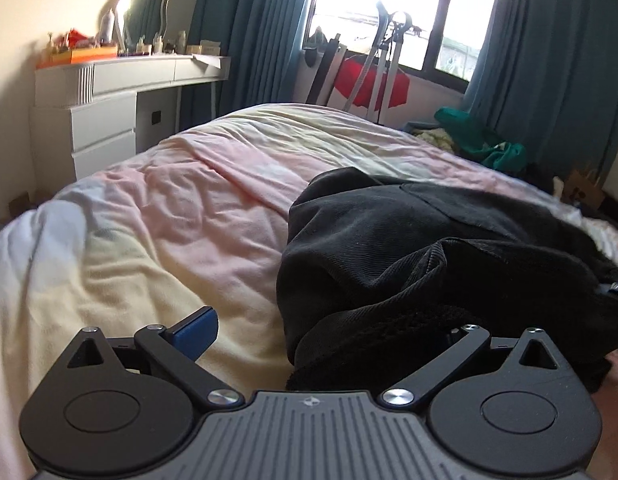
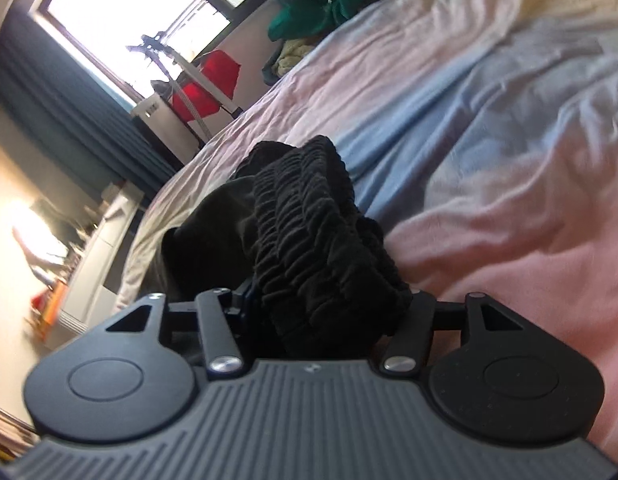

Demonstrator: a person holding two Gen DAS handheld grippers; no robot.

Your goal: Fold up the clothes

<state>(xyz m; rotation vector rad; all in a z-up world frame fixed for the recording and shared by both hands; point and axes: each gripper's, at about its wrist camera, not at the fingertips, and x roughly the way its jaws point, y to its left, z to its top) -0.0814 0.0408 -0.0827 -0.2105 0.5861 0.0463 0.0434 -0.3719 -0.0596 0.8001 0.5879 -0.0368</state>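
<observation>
Our right tongs (image 2: 329, 308) pinched the black garment's (image 1: 409, 248) gathered waistband to lift it; left tongs (image 1: 329, 340) gaped around its hem.

Daylight enters through the window (image 1: 393, 8), which is overexposed to plain white in both views. The mirror (image 1: 143, 4) on the dresser gives a strong glare. The black garment (image 1: 409, 248) stays dark, with little detail in its folds. The bedsheet (image 2: 489, 128) looks soft and smeared in the tilted right wrist view. Fisheye distortion bends the 2 pictures at the edges, and the corners are dark
</observation>
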